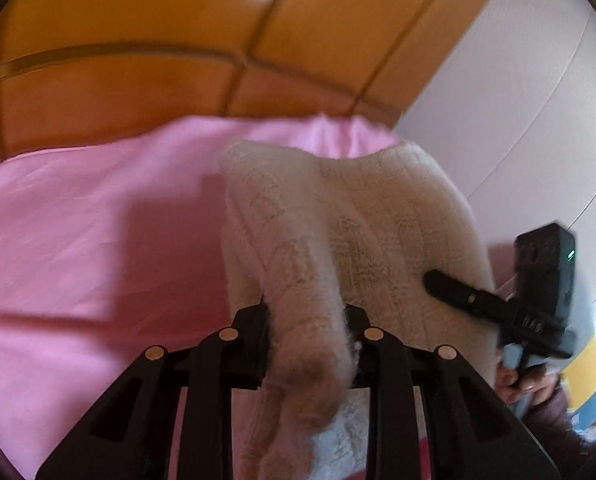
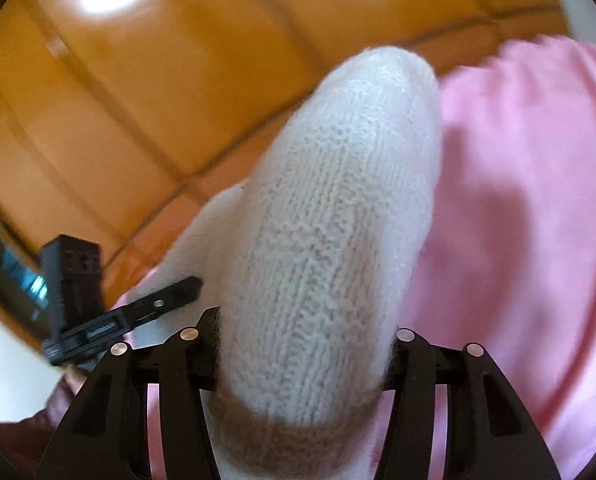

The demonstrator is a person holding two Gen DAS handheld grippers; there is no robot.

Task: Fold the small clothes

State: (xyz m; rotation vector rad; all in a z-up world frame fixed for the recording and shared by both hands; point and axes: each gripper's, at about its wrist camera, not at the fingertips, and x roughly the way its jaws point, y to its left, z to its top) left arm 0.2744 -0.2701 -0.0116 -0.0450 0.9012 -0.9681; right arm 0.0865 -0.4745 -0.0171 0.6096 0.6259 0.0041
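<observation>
- A cream knitted garment hangs lifted between the two grippers, above a pink sheet that covers the bed.
- In the left wrist view the knit spreads as a broad, ribbed panel, and a bunched fold of it runs down between the fingers of the left gripper.
- The left gripper is closed on that fold; the wool fills the gap between its fingers.
- In the right wrist view the same garment appears as a thick rounded roll rising away from the camera.
- The right gripper is clamped around the base of that roll, which bulges out on both sides of the fingers.
- Each camera sees the other gripper: the right one touches the knit's edge at the right of the left view, and the left one is at the lower left of the right view.
- Behind the sheet stands an orange wooden headboard with paneled seams.
- A white wall lies to the right of it.
</observation>
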